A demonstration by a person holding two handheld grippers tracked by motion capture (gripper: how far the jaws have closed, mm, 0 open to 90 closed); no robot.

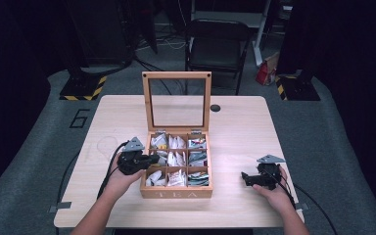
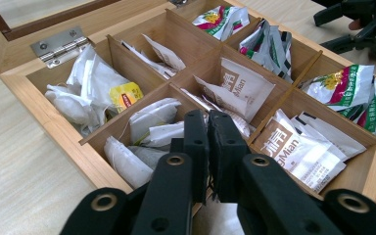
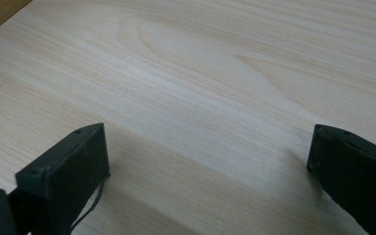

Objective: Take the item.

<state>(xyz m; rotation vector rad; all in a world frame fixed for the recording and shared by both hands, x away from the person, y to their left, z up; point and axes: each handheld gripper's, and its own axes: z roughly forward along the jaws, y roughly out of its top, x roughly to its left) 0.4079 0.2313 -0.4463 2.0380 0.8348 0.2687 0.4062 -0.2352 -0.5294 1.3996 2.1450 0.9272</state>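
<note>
A wooden tea box (image 1: pixel 176 194) stands mid-table with its glass lid (image 1: pixel 177 76) upright. Its compartments hold white tea bags (image 2: pixel 93 88), brown-and-white sachets (image 2: pixel 298 147) and green-and-red packets (image 2: pixel 347 88). My left gripper (image 1: pixel 153 159) is at the box's left side, over the left compartments. In the left gripper view its jaws (image 2: pixel 208 122) are pressed together, just above the white bags, with nothing seen between them. My right gripper (image 1: pixel 245 177) hovers low over bare table to the right of the box. It is open (image 3: pixel 205 147), with wood grain between the jaws.
The light wooden table (image 1: pixel 235 132) has a small black round disc (image 1: pixel 215 107) behind the box. A black chair (image 1: pixel 215 44) stands beyond the far edge. The right gripper (image 2: pixel 357 24) appears far off past the box in the left gripper view.
</note>
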